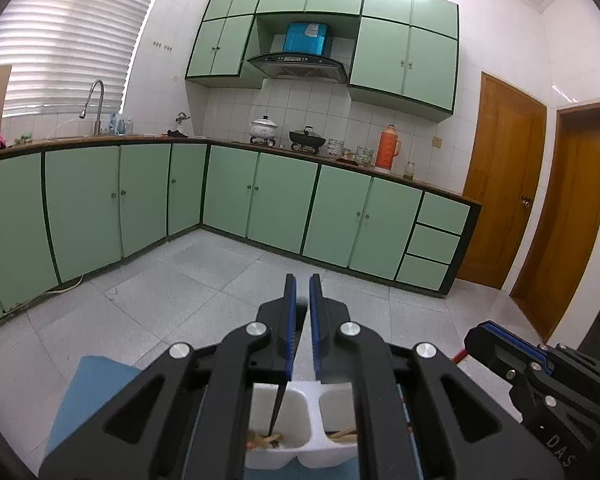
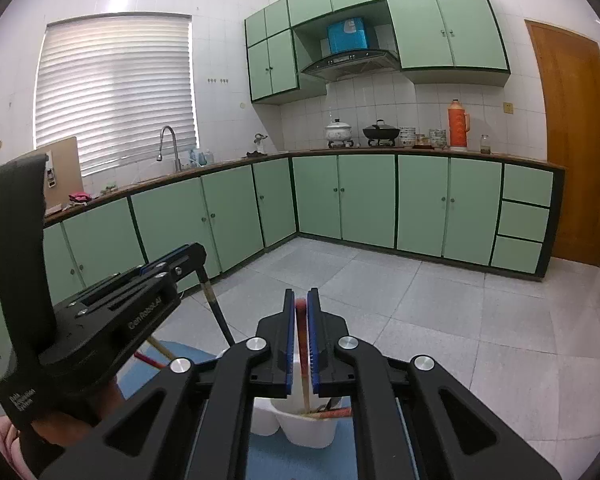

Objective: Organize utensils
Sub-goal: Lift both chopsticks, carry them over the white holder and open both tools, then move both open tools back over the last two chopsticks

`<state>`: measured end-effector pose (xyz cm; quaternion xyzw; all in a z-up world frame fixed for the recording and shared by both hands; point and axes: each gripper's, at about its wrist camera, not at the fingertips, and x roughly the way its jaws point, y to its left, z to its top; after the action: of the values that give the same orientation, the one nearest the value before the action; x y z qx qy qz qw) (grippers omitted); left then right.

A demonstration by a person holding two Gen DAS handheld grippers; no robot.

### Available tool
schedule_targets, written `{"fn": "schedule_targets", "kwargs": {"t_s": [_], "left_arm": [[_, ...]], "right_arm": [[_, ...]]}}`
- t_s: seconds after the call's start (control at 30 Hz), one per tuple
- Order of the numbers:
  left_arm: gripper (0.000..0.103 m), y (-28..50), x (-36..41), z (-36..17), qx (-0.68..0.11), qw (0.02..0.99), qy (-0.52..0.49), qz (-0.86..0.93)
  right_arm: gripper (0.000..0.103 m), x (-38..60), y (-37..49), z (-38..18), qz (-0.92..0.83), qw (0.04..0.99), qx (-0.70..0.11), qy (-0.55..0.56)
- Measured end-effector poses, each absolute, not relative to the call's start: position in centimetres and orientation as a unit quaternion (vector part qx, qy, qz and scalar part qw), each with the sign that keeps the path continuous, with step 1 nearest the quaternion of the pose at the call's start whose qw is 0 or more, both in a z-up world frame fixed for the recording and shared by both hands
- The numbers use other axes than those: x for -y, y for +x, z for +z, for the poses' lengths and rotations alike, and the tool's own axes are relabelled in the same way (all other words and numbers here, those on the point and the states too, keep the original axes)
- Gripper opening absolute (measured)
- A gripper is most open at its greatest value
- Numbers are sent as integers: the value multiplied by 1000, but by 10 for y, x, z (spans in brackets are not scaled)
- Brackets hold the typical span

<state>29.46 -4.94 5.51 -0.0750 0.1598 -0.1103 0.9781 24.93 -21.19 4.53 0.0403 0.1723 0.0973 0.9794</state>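
A home kitchen with green cupboards and a tiled floor.

Pale green cupboards (image 1: 284, 204) run in an L along two tiled walls under a brown worktop (image 2: 420, 151), with matching wall cupboards (image 2: 448, 28) above. A cooker hood (image 1: 298, 66) hangs over a hob bearing a white pot (image 1: 264, 126) and a black wok (image 1: 307, 137). A tall tap (image 2: 168, 146) stands by the blinded window (image 2: 116, 92); an orange flask (image 2: 458, 124) sits near the worktop's right end, beside a wooden door (image 2: 572, 140).
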Motion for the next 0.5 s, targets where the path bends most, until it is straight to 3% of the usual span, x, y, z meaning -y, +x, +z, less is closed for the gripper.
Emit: {"fn": "schedule_targets", "kwargs": {"t_s": [0.1, 0.33, 0.5], "left_arm": [[29, 282, 43, 59, -152, 980, -74, -108], [50, 238, 32, 69, -128, 984, -71, -97], [69, 193, 23, 64, -123, 986, -64, -89]], "right_arm": [[25, 213, 241, 45, 95, 981, -166, 39], [46, 223, 202, 53, 70, 988, -133, 43], [69, 229, 168, 49, 52, 990, -120, 45]]}}
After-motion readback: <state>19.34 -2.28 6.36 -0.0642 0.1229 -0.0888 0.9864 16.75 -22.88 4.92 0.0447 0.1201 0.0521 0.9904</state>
